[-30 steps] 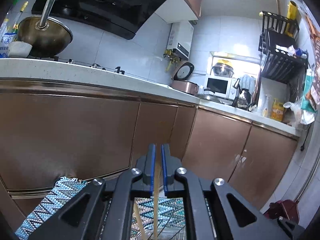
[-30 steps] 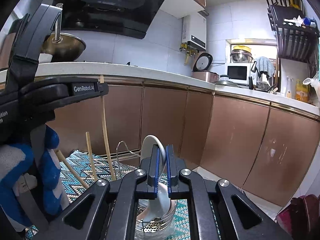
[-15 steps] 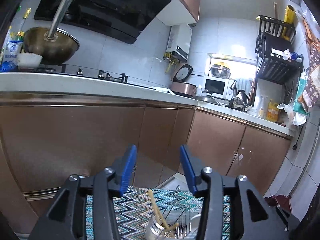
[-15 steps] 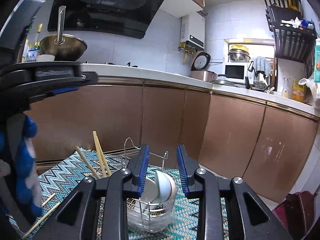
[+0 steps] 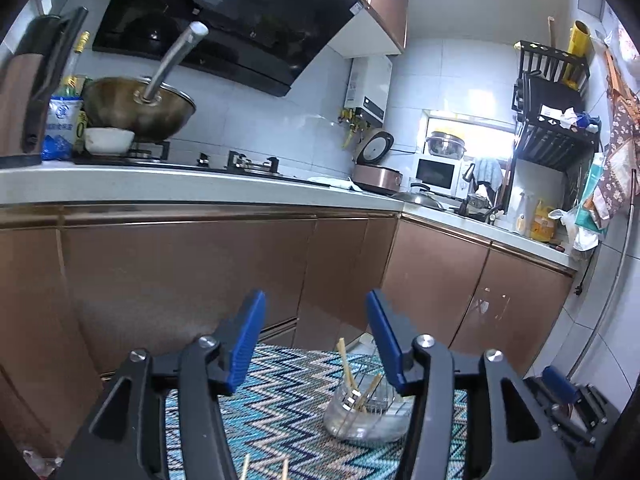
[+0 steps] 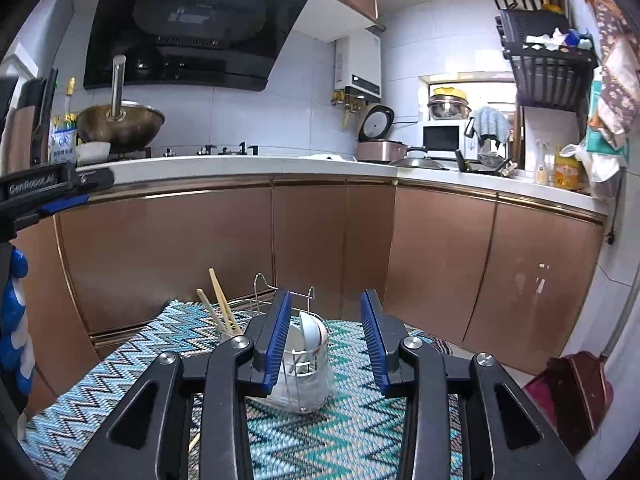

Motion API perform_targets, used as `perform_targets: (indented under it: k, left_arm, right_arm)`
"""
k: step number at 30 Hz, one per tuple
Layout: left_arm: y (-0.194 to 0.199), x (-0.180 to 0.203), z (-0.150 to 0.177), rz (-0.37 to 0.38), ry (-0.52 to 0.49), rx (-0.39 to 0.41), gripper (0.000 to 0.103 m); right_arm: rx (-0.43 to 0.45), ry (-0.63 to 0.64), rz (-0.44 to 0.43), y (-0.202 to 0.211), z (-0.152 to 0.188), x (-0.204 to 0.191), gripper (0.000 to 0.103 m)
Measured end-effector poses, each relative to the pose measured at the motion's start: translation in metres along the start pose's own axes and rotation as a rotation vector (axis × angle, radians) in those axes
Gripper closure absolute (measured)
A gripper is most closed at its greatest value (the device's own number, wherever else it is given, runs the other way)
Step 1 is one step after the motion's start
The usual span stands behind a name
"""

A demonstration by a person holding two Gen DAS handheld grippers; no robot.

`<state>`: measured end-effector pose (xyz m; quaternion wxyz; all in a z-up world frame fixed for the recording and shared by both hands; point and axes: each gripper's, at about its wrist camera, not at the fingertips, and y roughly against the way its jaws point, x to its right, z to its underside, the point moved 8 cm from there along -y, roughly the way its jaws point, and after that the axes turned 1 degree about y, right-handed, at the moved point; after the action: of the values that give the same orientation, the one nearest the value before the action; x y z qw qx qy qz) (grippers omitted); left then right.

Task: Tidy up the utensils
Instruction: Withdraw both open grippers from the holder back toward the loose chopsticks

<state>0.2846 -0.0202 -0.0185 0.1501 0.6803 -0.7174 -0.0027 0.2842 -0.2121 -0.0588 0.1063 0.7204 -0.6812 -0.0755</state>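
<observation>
A clear utensil holder with a wire frame (image 6: 301,384) stands on a zigzag mat (image 6: 352,432). White spoons (image 6: 310,330) sit in its right side and wooden chopsticks (image 6: 224,308) lean in its left side. My right gripper (image 6: 326,336) hovers just in front of it, its jaws opening with nothing between them. In the left wrist view the holder (image 5: 366,414) with the chopsticks (image 5: 347,366) lies below and right of my left gripper (image 5: 316,340), whose jaws are also opening and hold nothing. Two loose chopstick tips (image 5: 285,469) show at the bottom edge.
Brown cabinet doors (image 6: 320,248) rise right behind the mat, under a white counter (image 6: 240,164) with a wok (image 6: 120,122). A gloved hand (image 6: 14,320) and the left gripper's body (image 6: 52,188) fill the left edge. A red dustpan (image 6: 572,396) lies on the floor, right.
The left gripper let go of a chopstick and the right gripper let go of a white spoon; both now rest in the holder. Both grippers opened and drew back and upward.
</observation>
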Motion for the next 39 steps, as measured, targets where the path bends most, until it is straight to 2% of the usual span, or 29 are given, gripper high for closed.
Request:
perform_targets:
  k: [11, 23, 29, 39]
  left_arm:
    - [0.077, -0.030, -0.005, -0.045, -0.010, 0.023, 0.049]
    - [0.144, -0.063, -0.010, -0.093, 0.018, 0.037, 0.047]
    - [0.166, -0.075, -0.013, -0.111, 0.016, 0.044, 0.047]
    - [0.181, -0.085, -0.002, -0.113, -0.014, -0.011, 0.047]
  right_arm:
    - [0.049, -0.012, 0.010, 0.073, -0.011, -0.006, 0.059]
    - [0.088, -0.036, -0.012, 0.130, -0.016, -0.017, 0.058]
    - [0.113, -0.044, -0.029, 0.150, -0.020, -0.026, 0.058]
    - [0.116, -0.050, -0.054, 0.166, -0.019, -0.039, 0.058]
